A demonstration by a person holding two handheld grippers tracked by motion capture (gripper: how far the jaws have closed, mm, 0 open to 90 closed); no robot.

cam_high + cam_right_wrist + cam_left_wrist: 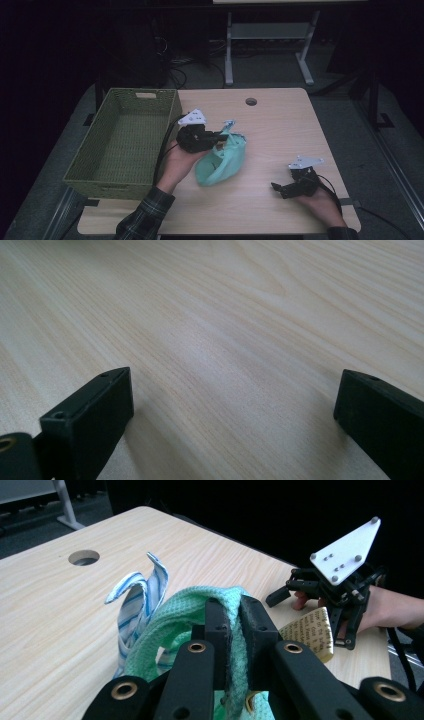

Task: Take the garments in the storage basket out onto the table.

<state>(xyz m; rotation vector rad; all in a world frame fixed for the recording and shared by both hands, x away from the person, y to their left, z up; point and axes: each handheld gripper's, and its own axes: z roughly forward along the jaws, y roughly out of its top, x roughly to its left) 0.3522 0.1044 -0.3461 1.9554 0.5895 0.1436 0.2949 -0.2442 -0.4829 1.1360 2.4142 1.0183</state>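
A mint-green cloth hangs from my left gripper over the middle of the wooden table. In the left gripper view the jaws are shut on a fold of the green cloth; a blue-and-white striped piece sticks up beside it and a yellowish printed label shows behind. My right gripper rests near the table's front right, held by a hand. Its jaws stand wide apart over bare wood, with nothing between them. That right gripper also appears in the left gripper view, with its grey plate on top.
A green woven basket sits on the table's left side, empty inside. A round cable hole lies at the table's far edge. Behind the table stand a metal-legged frame and loose cables on the dark floor.
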